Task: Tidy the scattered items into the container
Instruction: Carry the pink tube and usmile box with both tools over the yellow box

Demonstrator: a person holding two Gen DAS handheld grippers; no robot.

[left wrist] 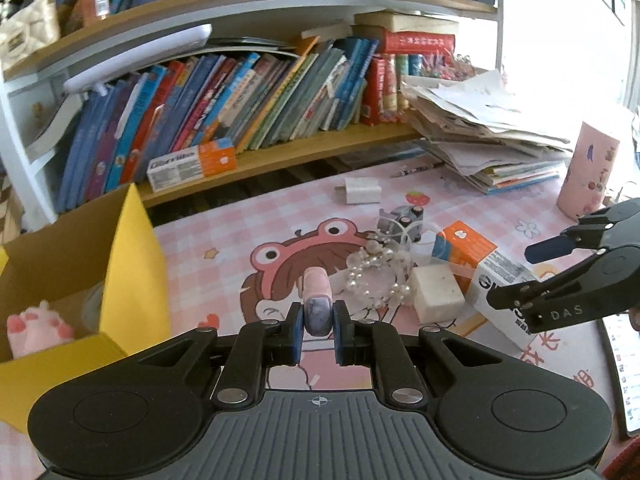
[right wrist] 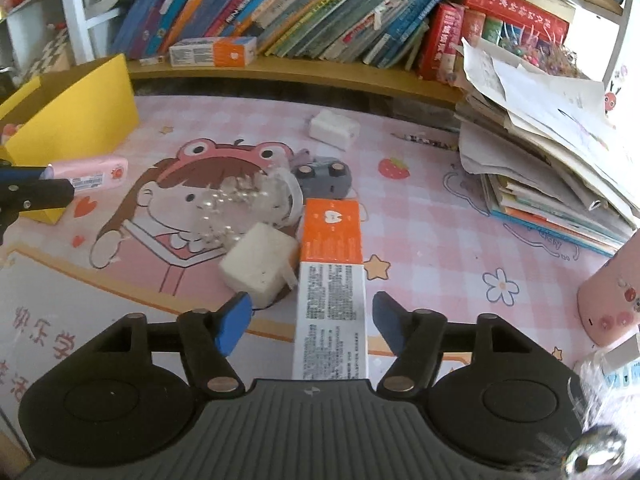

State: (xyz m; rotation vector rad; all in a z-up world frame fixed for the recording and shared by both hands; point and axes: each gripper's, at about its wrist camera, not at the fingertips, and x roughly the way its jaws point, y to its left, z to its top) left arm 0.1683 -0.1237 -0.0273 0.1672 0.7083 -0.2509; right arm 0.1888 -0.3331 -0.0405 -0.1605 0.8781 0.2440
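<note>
- Between the left gripper's [left wrist: 317, 330] blue pads sat a pink tube [right wrist: 93, 174] with a dark cap, clamped at the cap end, its body pointing forward and away from the gripper; the jaws stood narrow around it.
- Off to that gripper's left stood the yellow box [left wrist: 132, 264], open at the top, with a pink plush toy [left wrist: 34, 330] already lying inside near the front corner.
- Ahead of the right gripper [right wrist: 312, 322], its jaws spread wide and holding nothing, lay the orange-and-white carton [right wrist: 330, 280], lengthwise between the two pads but touched by neither.
- Just left of the carton's middle sat a white foam block [right wrist: 258, 268]; beyond it a heap of pearl beads [right wrist: 232, 208], then a grey toy car [right wrist: 322, 178], and farther off a white charger [right wrist: 334, 128].
- By my judgement the step in hand was carrying the tube to the box: the grip on the cap looked short, so the swing left should be slow and level, clearing the box's near wall before the pads part, and the release kept low so the tube drops beside the plush rather than bouncing out.
- For the carton, the right jaws would do well to close squarely across its narrow sides, clear of the foam block, which could be nudged.
</note>
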